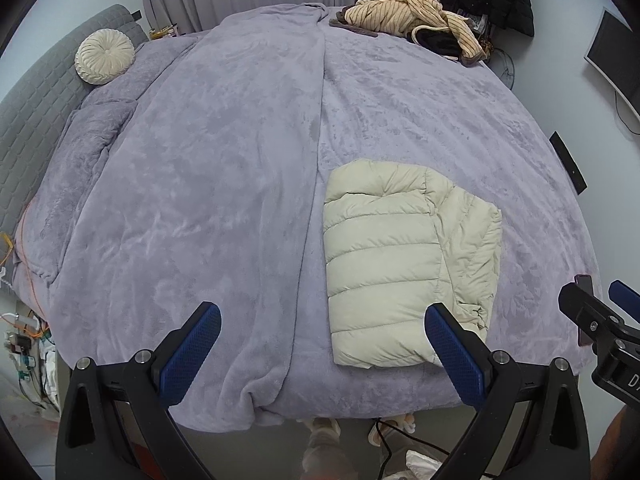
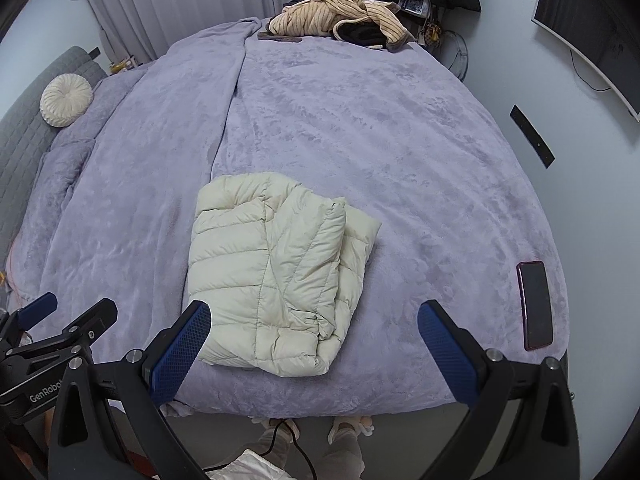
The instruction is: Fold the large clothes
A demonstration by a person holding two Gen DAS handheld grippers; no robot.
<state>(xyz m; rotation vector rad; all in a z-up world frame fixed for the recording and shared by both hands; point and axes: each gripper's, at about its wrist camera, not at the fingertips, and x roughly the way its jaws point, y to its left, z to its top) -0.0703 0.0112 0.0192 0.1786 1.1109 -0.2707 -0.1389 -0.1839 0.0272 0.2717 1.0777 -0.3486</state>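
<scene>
A cream puffer jacket [image 1: 396,264] [image 2: 276,272] lies folded into a compact block on the lilac plush blanket [image 1: 224,168] [image 2: 400,152], close to the bed's near edge. My left gripper [image 1: 324,320] hovers open above that edge, its right finger [image 1: 456,356] over the jacket's near corner. My right gripper [image 2: 314,318] is also open, above the jacket's near side, with nothing between its blue pads. Each gripper shows at the edge of the other's view.
A striped beige garment heap [image 1: 412,16] [image 2: 340,12] sits at the bed's far end. A round cream cushion [image 1: 105,56] rests by the grey headboard. A dark phone [image 2: 535,304] lies on the blanket's right edge. A person's slippered feet [image 2: 352,428] stand below the bed.
</scene>
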